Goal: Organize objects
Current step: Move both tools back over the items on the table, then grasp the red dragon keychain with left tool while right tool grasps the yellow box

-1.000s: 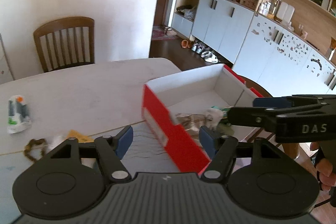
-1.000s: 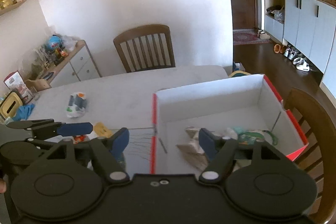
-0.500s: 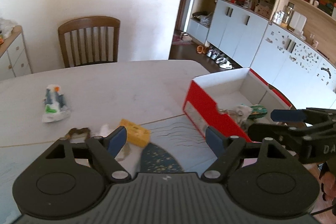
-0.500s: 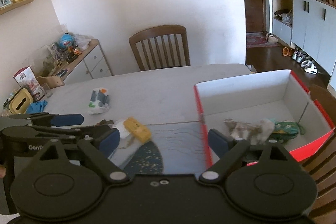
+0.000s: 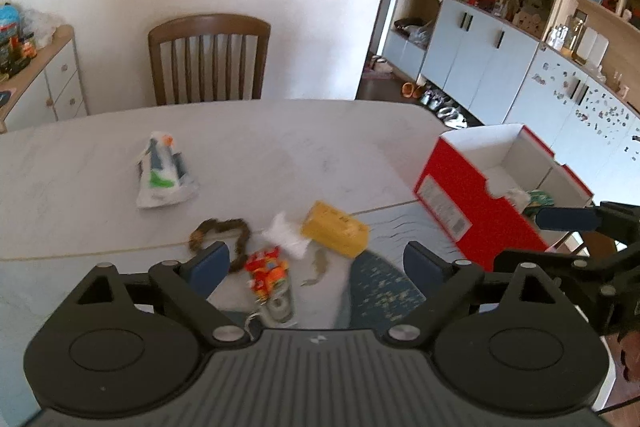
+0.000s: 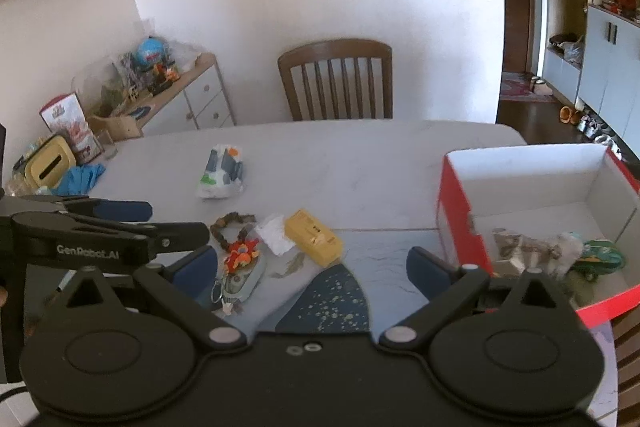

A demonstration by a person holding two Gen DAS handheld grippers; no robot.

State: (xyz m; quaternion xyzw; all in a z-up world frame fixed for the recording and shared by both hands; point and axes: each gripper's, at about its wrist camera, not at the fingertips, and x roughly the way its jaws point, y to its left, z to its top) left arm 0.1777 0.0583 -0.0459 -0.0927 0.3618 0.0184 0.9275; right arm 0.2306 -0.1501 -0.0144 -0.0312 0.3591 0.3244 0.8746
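In the left wrist view, the left gripper (image 5: 316,263), its jaws just widened and holding nothing, hangs over a yellow block (image 5: 335,233), a red toy (image 5: 267,270) and a brown bracelet (image 5: 224,239) on the table (image 5: 280,139); the red box (image 5: 472,203) stands to the right. In the right wrist view, the right gripper (image 6: 312,263), jaws likewise just spread and empty, faces the same clutter.

wooden chair (image 5: 208,59), white sideboard (image 6: 188,95), shoes (image 5: 444,107)

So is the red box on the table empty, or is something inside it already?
Not empty. The red box has no lid on, and a crumpled grey-white item and a green item lie on its white floor.
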